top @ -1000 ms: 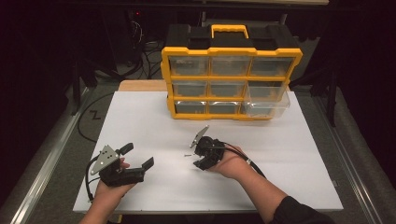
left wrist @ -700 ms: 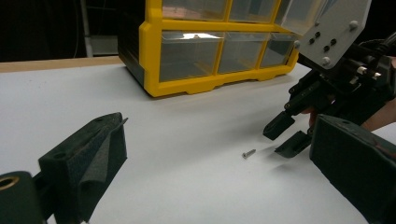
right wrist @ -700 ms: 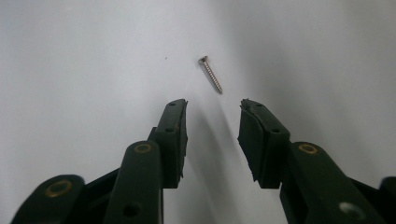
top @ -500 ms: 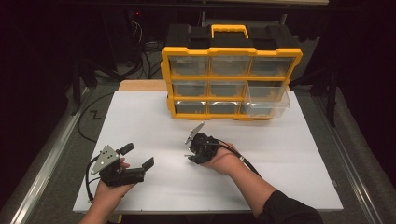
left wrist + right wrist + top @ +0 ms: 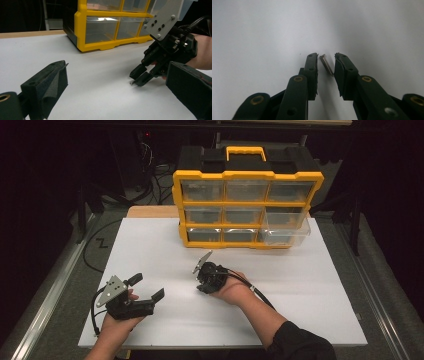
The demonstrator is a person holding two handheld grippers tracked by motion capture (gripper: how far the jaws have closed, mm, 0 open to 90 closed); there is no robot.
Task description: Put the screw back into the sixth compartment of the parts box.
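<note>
A small silver screw (image 5: 327, 66) lies on the white table (image 5: 310, 290). My right gripper (image 5: 325, 55) points down at it with one jaw on each side. Its jaws have just been closing, and a thin gap still shows between the pads and the screw. In the left gripper view, the right gripper (image 5: 136, 78) has its tips at the table beside the screw (image 5: 131, 82). In the high view, the right gripper (image 5: 201, 286) sits mid-table. My left gripper (image 5: 147, 287) rests open and holds nothing at the front left, its jaws (image 5: 117, 75) wide apart.
A yellow and black drawer organizer (image 5: 245, 205) stands at the back of the table. Its lower right clear drawer (image 5: 285, 227) is pulled out. The same organizer (image 5: 105, 27) stands beyond the right gripper in the left gripper view. Cables trail from both grippers.
My right gripper has moved left and down toward the table surface, and its jaws have narrowed. The left gripper has stayed where it was.
</note>
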